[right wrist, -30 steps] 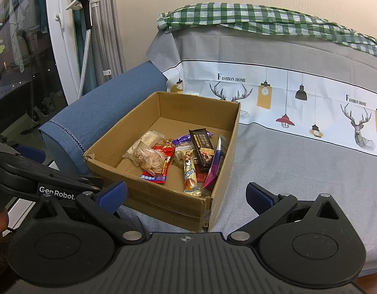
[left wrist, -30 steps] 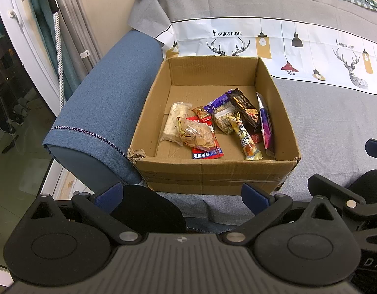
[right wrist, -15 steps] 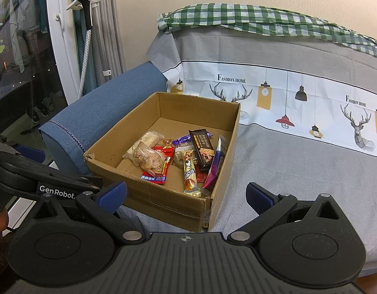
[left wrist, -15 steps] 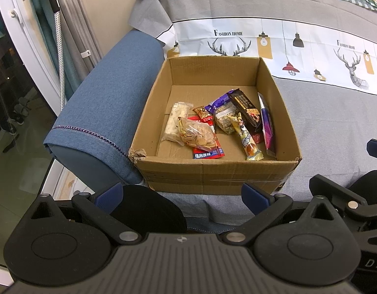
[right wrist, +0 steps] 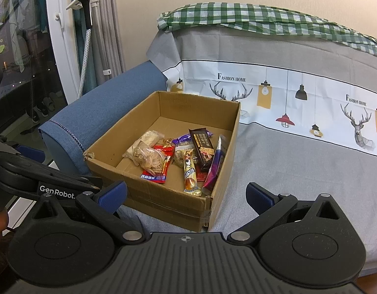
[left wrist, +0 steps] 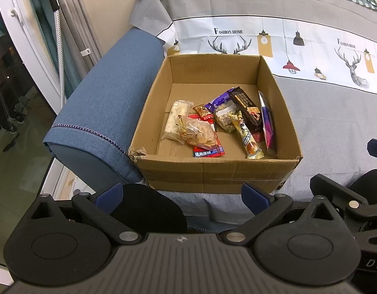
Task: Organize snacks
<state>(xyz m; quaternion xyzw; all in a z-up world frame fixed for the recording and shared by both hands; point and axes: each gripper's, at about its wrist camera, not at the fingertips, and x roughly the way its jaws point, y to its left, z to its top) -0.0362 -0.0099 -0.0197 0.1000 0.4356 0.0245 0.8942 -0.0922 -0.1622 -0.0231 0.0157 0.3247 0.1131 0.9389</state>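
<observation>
An open cardboard box stands on the grey sofa cover beside the blue armrest. Inside lie several snack packs: a clear bag of crackers, a red packet, a yellow bar, a dark chocolate bar and a purple pack leaning on the right wall. My left gripper is open and empty, just in front of the box. My right gripper is open and empty, near the box's front right corner.
The blue armrest borders the box on the left. The sofa back with a deer-print cover and a green checked cloth rises behind. A garment steamer and a glass door stand at the left.
Both grippers stay open and empty. The views have shifted only slightly; the snacks in the box have not moved.
</observation>
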